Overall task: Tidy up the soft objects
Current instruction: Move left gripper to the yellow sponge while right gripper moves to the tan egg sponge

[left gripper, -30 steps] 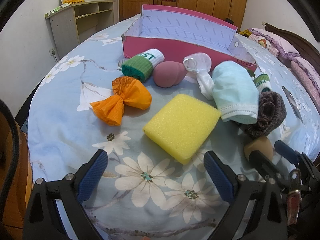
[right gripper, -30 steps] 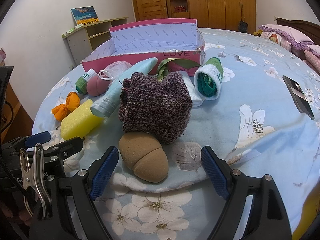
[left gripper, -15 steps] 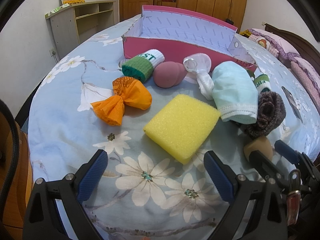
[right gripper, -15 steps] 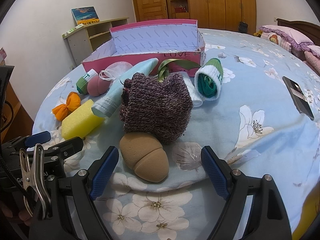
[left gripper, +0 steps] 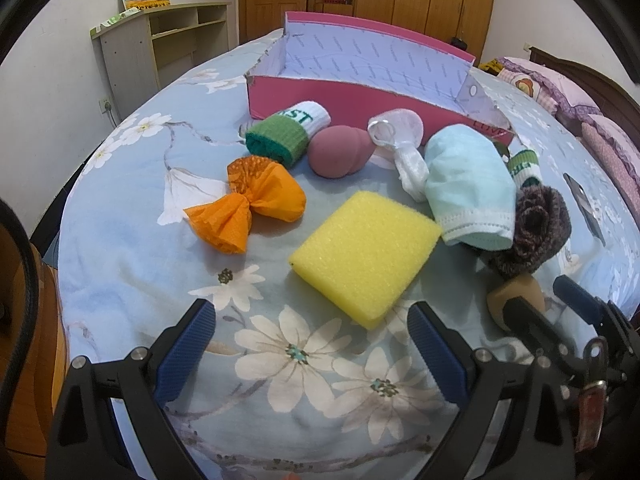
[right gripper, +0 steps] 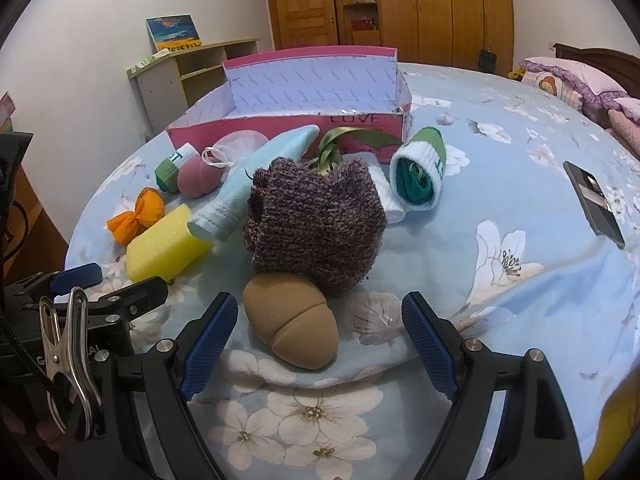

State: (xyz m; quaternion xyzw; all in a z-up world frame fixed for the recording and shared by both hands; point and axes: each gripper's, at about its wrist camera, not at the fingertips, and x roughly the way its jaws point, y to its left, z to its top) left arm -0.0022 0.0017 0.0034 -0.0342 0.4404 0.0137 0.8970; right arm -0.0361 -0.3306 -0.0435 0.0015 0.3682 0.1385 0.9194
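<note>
Blue floral bedspread [left gripper: 120, 280]: covers the bed and carries every loose item.
Left gripper [left gripper: 312, 344]: jaws wide apart, nothing between them, held low over the bedspread just short of the yellow sponge.
Right gripper [right gripper: 316, 332]: jaws wide apart, not clamped; the tan makeup sponge lies between the blue pads, clear of both.
Yellow sponge [left gripper: 366, 256]: flat on the bedspread, near corner pointing toward the left gripper.
Tan makeup sponge [right gripper: 290, 320]: egg-shaped, on its side, just in front of the knitted item.
Purple-brown knitted item [right gripper: 316, 224]: bunched in a heap, touching the light blue mitten at its left.
Light blue mitten [left gripper: 468, 192]: lying flat, cuff toward the camera, just beside the yellow sponge.
Orange mesh bundle [left gripper: 248, 204]: tied at the middle like a bow, left of the yellow sponge, apart from it.
Pink makeup sponge [left gripper: 340, 154]: rests between the green-and-white rolled sock and the white mesh puff.
Green-and-white rolled sock [left gripper: 288, 132]: on its side close to the box front.
Second rolled sock [right gripper: 420, 176]: on its side, open end toward the camera, right of the knitted item.
White mesh puff [left gripper: 396, 136]: against the box front wall.
Pink box [left gripper: 360, 96]: open-topped; what can be seen of its interior holds none of the items.
Phone [right gripper: 594, 204]: flat on the bedspread, well apart to the right.
</note>
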